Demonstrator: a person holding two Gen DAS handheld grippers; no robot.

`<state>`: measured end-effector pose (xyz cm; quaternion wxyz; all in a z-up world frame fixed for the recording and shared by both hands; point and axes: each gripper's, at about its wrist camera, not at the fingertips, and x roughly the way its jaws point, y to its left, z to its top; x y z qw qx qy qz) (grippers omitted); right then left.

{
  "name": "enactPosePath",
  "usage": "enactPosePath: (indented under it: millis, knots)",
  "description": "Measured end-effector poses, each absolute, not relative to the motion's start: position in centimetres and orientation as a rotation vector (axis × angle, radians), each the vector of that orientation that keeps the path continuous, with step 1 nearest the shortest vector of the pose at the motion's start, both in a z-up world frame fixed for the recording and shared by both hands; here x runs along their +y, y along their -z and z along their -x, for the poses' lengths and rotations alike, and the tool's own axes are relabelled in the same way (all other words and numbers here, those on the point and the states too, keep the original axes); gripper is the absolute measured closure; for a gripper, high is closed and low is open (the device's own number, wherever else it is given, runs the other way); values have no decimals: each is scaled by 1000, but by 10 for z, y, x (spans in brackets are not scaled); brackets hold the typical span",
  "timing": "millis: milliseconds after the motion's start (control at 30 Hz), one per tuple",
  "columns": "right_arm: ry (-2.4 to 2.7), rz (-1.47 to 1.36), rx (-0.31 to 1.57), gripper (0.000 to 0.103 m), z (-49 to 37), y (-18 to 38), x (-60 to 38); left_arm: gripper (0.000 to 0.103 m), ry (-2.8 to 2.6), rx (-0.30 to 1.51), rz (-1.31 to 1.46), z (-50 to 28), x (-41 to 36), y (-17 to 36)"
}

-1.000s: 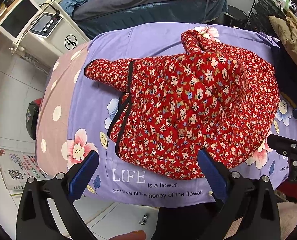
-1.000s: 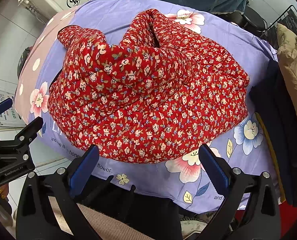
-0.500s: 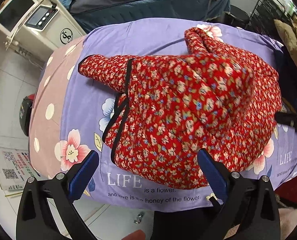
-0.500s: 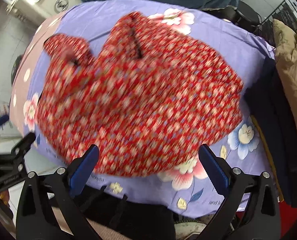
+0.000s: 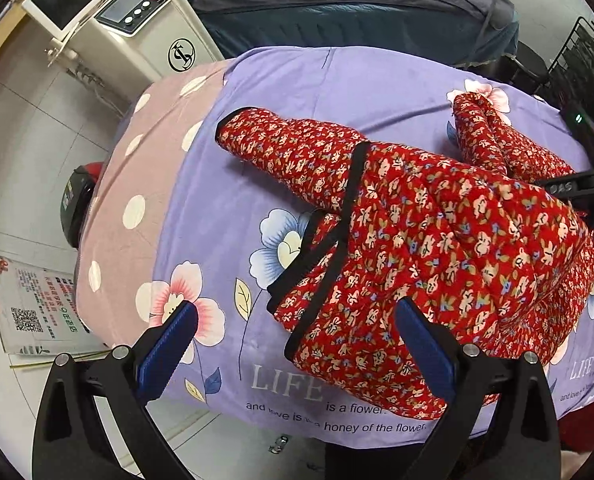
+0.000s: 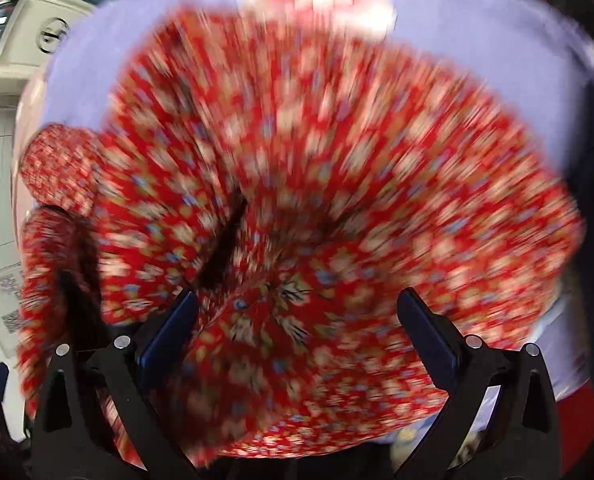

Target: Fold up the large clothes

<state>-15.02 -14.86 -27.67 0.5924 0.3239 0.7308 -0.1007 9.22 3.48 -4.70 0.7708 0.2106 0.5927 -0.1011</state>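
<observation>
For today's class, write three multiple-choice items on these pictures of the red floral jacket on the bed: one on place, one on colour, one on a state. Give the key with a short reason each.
1. Where does the red floral jacket lie?
A. on the purple flowered sheet
B. on the tiled floor
C. on the white machine

2. What colour is the trim along the jacket's edge?
A. white
B. black
C. yellow

3. In what state is the left gripper?
A. shut on a sleeve
B. shut on the sheet
C. open, holding nothing

Key:
1 A, the sheet shows all around the jacket.
2 B, a dark band runs along the front edge.
3 C, its blue pads stand wide apart with only the sheet and jacket behind them.
</observation>
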Motion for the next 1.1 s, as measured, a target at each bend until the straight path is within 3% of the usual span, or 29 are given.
enactPosePath:
  millis: [33, 100, 167, 233, 333, 667, 900, 1000, 1067, 1100]
  knots:
    - [241, -732, 1712, 5, 153, 284, -145, 6, 226, 1285, -450, -93, 35, 47]
    - [257, -707, 1689, 27, 161, 286, -142, 6, 238, 1285, -424, -94, 36, 45]
    - [248, -741, 1632, 62, 178, 283, -144, 6, 256, 1282, -411, -97, 37, 43]
    - [218, -817, 1569, 78, 199, 278, -149, 6, 267, 1259, -426, -100, 33, 38]
    - [232, -793, 1503, 85, 234, 260, -150, 6, 298, 1208, -448, -104, 26, 26]
    - [402, -750, 1464, 88, 402, 233, -137, 6, 534, 1018, -480, -111, -32, -24]
    - [651, -1002, 1562, 88, 547, 284, -121, 6, 707, 1021, -522, -100, -91, -14]
    - [716, -1143, 1496, 78, 587, 301, -112, 6, 778, 1061, -518, -100, -112, 7]
    - [781, -1165, 1464, 53, 592, 296, -111, 6, 806, 1110, -531, -104, -125, 31]
    - [816, -1178, 1456, 46, 594, 292, -112, 6, 813, 1134, -539, -106, -130, 40]
